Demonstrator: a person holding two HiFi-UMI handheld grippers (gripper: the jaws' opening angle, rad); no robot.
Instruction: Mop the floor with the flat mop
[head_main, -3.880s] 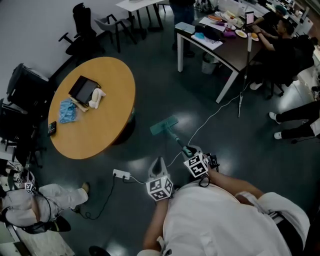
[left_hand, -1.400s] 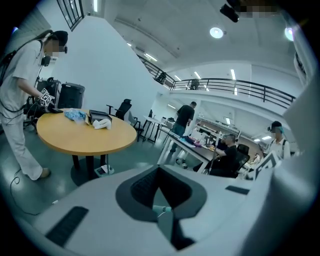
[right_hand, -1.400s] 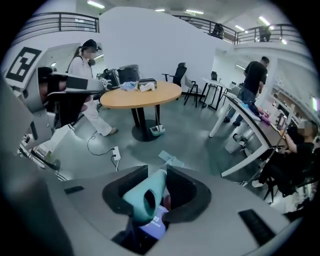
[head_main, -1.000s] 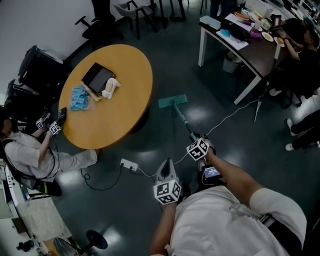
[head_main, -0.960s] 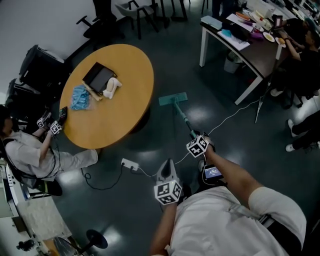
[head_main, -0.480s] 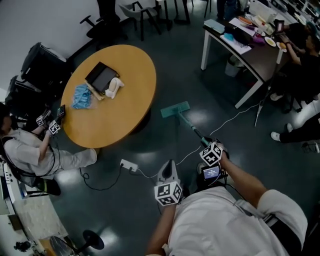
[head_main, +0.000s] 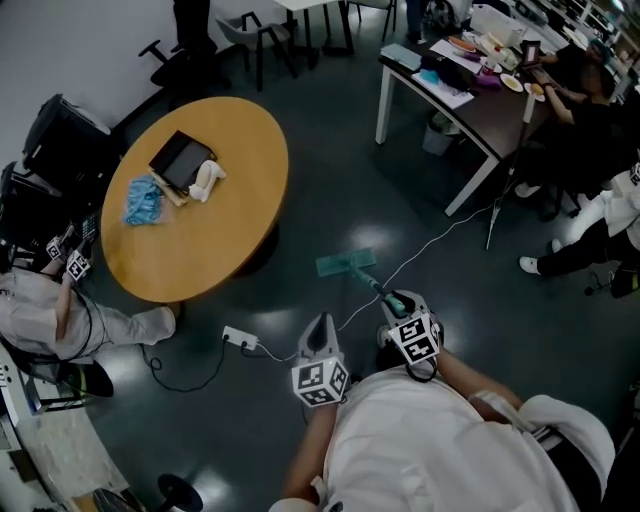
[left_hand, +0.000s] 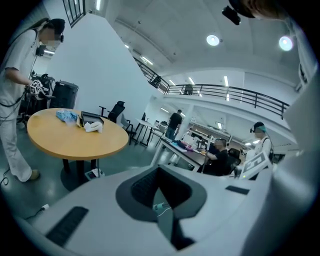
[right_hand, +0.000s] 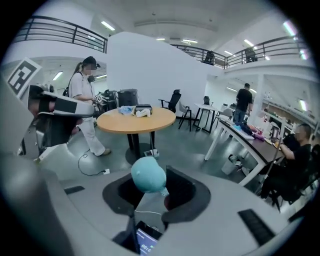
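The flat mop's teal head (head_main: 345, 264) lies on the dark floor just ahead of me, between the round table and the white cable. Its handle (head_main: 375, 288) slants back to my right gripper (head_main: 397, 303), which is shut on it; the handle's rounded teal end (right_hand: 148, 175) sits between the jaws in the right gripper view. My left gripper (head_main: 319, 322) hangs beside it to the left, jaws together and holding nothing, apart from the mop. In the left gripper view its shut jaws point towards the table.
A round wooden table (head_main: 200, 230) with a tablet and blue cloth stands left. A power strip (head_main: 240, 339) and white cable (head_main: 430, 243) lie on the floor near the mop. A seated person (head_main: 60, 315) is at far left; a desk (head_main: 455, 95) with people is upper right.
The mop head has slid back from near the table's base towards me. My right gripper drew in closer to my body with the handle; the left stayed where it was.
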